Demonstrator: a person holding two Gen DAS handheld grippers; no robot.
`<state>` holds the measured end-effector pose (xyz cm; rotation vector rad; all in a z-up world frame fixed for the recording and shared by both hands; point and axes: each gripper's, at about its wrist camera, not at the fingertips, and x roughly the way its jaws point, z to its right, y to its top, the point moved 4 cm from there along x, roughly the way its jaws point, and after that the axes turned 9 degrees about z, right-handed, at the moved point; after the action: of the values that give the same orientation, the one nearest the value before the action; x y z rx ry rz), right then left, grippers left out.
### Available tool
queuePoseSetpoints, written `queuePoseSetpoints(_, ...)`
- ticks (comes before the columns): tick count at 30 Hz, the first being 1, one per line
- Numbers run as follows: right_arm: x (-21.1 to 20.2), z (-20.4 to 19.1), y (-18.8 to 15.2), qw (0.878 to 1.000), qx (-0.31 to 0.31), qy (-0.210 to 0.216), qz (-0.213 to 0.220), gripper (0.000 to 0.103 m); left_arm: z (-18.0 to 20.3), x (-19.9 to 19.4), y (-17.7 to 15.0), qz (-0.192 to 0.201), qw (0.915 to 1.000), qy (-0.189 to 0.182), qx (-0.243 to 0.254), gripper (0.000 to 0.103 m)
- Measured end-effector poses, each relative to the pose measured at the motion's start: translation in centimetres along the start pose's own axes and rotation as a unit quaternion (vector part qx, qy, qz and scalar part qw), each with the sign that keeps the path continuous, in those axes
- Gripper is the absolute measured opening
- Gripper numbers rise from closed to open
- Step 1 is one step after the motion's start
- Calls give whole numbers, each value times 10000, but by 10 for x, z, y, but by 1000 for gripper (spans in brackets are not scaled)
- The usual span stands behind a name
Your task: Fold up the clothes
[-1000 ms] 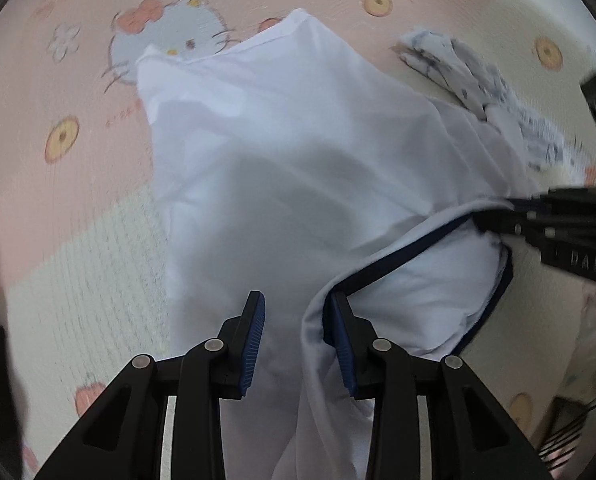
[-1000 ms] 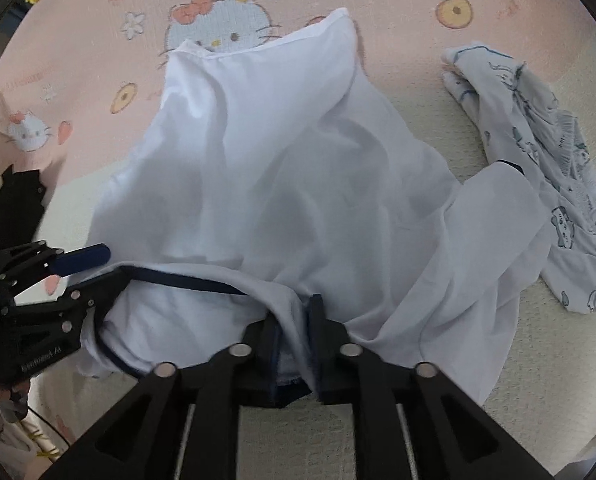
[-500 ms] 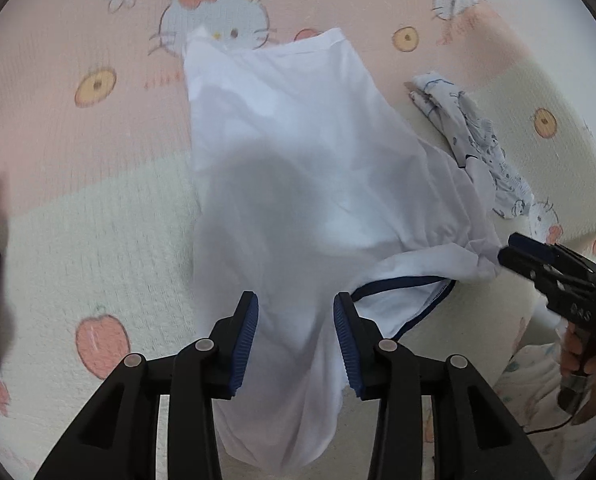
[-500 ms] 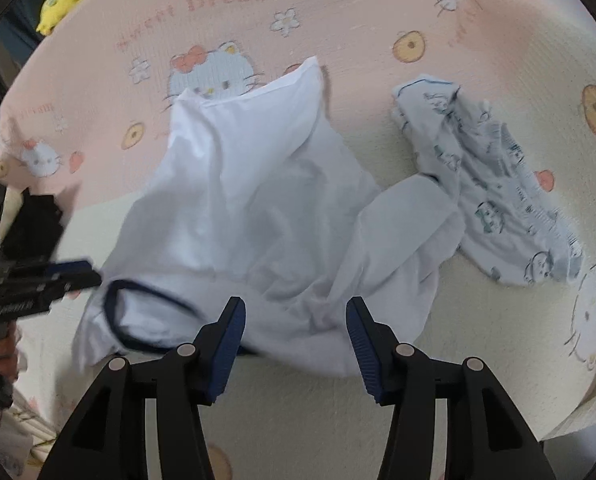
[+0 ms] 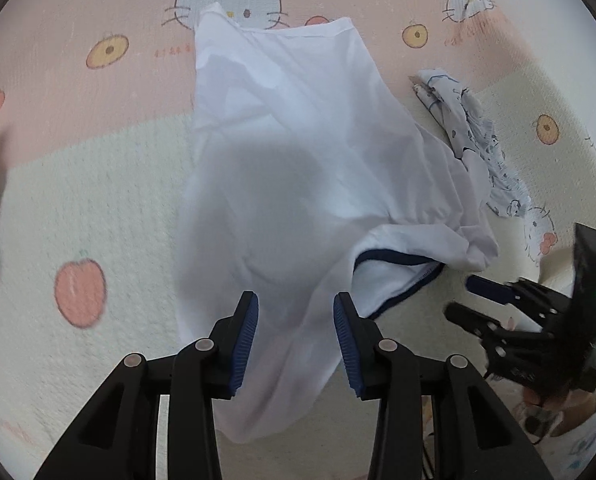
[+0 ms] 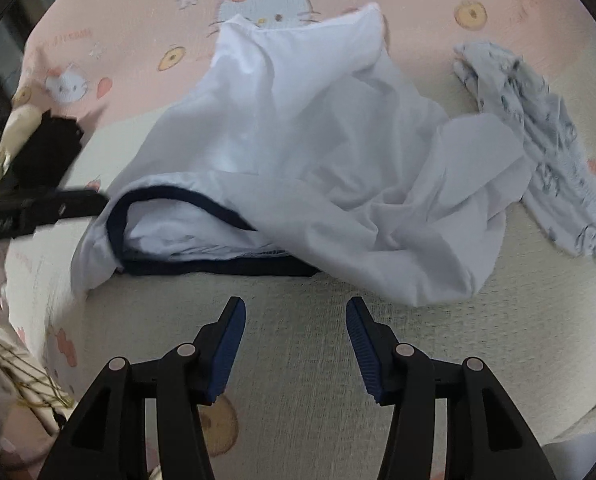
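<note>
A white T-shirt (image 5: 298, 152) with a navy collar (image 6: 218, 268) lies crumpled on the pink and cream cartoon-cat blanket (image 5: 98, 200). My left gripper (image 5: 296, 340) hovers over the shirt's near left part, jaws apart. White cloth shows in the gap, with no pad pressing it. In the right wrist view its black finger (image 6: 58, 208) reaches the shirt's left shoulder. My right gripper (image 6: 294, 332) is open over bare blanket (image 6: 298, 360), just short of the collar, with nothing between its pads. The left wrist view shows the right gripper (image 5: 468, 298) beside the collar.
A pale printed garment (image 6: 538, 120) lies bunched to the right of the shirt, touching its sleeve; it shows again (image 5: 470, 136) in the left wrist view. The blanket drops off at the near left, where checked cloth (image 6: 26, 380) shows below.
My right gripper opened, let go of the collar area and drew back off the shirt. My left gripper pulled back and rolled a little, so more of the shirt shows; its jaws widened slightly.
</note>
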<state>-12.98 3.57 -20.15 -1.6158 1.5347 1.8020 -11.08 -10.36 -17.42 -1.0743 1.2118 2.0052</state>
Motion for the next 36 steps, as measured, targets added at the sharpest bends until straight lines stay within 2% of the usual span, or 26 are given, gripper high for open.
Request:
queuePoseSetpoints(2,7,9,-1,9995,324,42,2,52,3,0,-3,-32,10000,34,-46,36)
queuePoseSetpoints(6,5,26,2,9949,899,282,373,52,5,-20,-5,92,9993,287,208,36)
queuePoseSetpoints(9,4,28,8,9958,774,59,476,52,6,-35,0,329,9975,515,365,36)
queuePoseSetpoints(11,-1,25,10,9966,555,-91,602,52,6,-43,-1,359,9974,508,360,37)
queuePoseSetpoints(12,-2,24,11,9968,456,-130,637,52,8,-43,-2,346,9978,447,333,41)
queuePoseSetpoints(14,-6,21,14,9969,352,-95,704,52,14,-41,-6,329,9986,291,284,60)
queuePoseSetpoints(15,-7,19,15,9968,305,-73,738,52,19,-36,-8,288,9988,263,300,61)
queuePoseSetpoints(19,-4,22,21,9964,356,42,771,52,35,-10,-21,24,9987,227,451,61)
queuePoseSetpoints(22,0,24,25,9964,346,49,776,52,37,8,-25,-54,9981,356,498,61)
queuePoseSetpoints(26,14,15,31,9972,34,-144,740,52,31,24,-23,-103,9979,470,443,61)
queuePoseSetpoints(31,22,7,28,9942,-612,-559,684,52,21,35,-25,-110,9985,393,352,61)
queuePoseSetpoints(33,25,4,28,9926,-756,-677,670,51,19,35,-27,-62,9984,411,394,58)
queuePoseSetpoints(36,27,4,28,9915,-772,-789,693,51,19,32,-31,81,9963,594,621,37)
